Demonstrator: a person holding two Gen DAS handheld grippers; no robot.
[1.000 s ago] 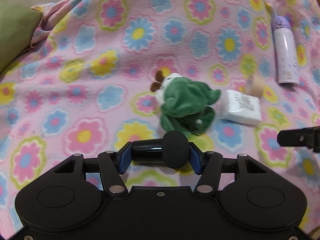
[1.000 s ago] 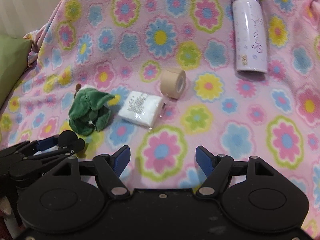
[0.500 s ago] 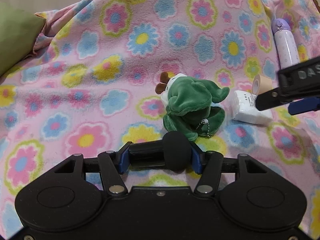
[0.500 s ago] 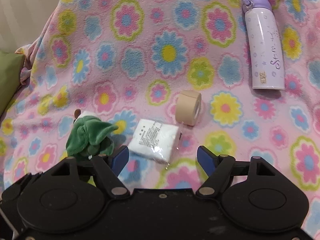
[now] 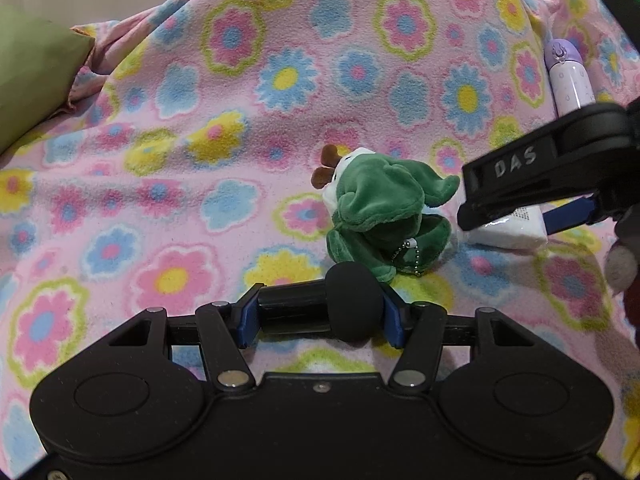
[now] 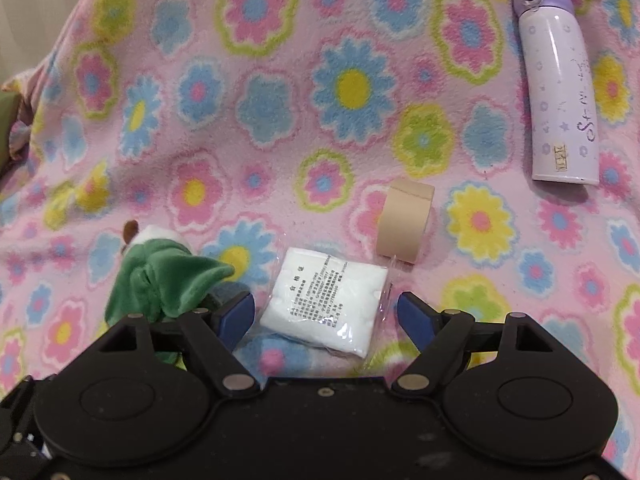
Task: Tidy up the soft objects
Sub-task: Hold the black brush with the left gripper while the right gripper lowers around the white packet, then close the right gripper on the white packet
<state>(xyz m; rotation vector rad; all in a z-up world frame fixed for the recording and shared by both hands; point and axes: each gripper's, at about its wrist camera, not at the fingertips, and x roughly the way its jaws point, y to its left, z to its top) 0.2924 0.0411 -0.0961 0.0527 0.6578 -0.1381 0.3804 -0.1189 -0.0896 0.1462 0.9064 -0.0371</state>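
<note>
Your right gripper straddles the white packet, jaws just widened, not pressing.
Plush crowds its left edge (tape roll just beyond); left gripper clamps a black microphone.

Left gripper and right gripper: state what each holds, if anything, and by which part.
Left gripper clamps a black microphone across its length, foam head against one pad. Right gripper, jaws just opening, straddles the white packet without gripping.

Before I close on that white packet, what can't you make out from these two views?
- Left wrist view: white packet mostly hidden behind the right gripper.
- Right wrist view: green plush toy lower half hidden by that gripper's body.
- Packet print: too small to read.
</note>
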